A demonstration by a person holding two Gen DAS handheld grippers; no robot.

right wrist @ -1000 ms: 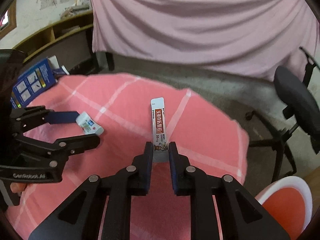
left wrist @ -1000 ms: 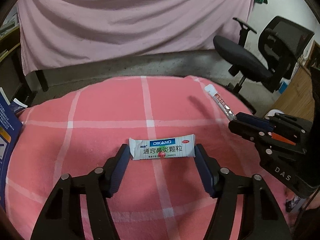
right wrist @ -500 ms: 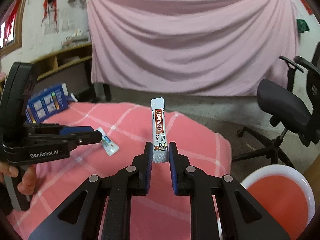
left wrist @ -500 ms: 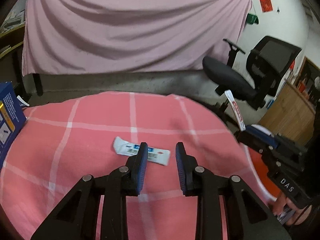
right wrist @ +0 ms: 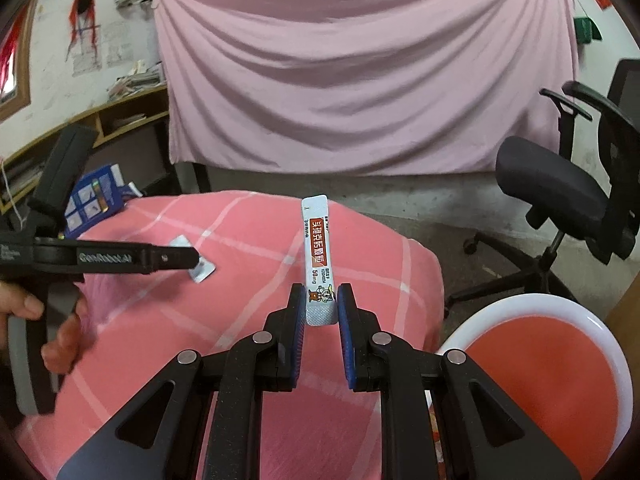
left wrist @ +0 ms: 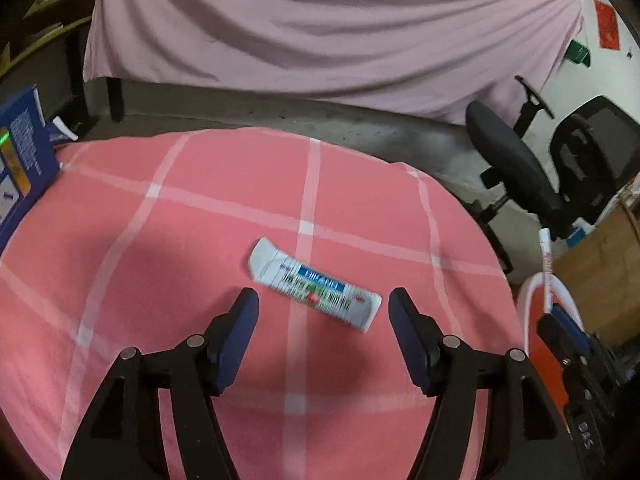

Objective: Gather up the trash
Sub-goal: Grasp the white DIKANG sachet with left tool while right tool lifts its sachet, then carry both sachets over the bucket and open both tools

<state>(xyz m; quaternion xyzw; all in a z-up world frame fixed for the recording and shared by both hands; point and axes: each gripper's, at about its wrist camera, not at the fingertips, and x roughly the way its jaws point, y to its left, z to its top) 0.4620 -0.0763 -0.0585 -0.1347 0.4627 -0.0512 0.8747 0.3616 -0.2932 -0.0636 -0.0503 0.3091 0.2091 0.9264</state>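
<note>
While two sachets are the trash here, each stands differently.

White sachet: the white sachet [left wrist: 314,286] with a blue label lies flat and askew on the pink checked cloth [left wrist: 192,240], just ahead of the left gripper [left wrist: 322,322], not touched by either pad.

Left gripper: its jaws have just been opening and now stand spread, one pad to each side of the sachet's near edge. My reading is that the spread is there to straddle the packet's long body before a fresh pinch, since it lies slantwise to the fingers.

Narrow sachet: the narrow sachet [right wrist: 318,256] with a red panel stands upright, pinched at its lower end by the right gripper [right wrist: 320,306]. Held by the tail, it stays clear of the cloth and can be let fall freely.

Right gripper: pressed together on that sachet, raised over the table's right edge.

Bin: a red bin with a white rim [right wrist: 560,304] sits low beside the table on the right, near the held sachet; that placing suggests the drop comes next.

Surroundings: a blue box [left wrist: 18,164] rests at the cloth's left edge, an office chair [right wrist: 560,196] stands beyond the bin, a pink sheet [right wrist: 360,72] hangs behind.

Risk: the flat packet may slide on the cloth instead of lifting.
</note>
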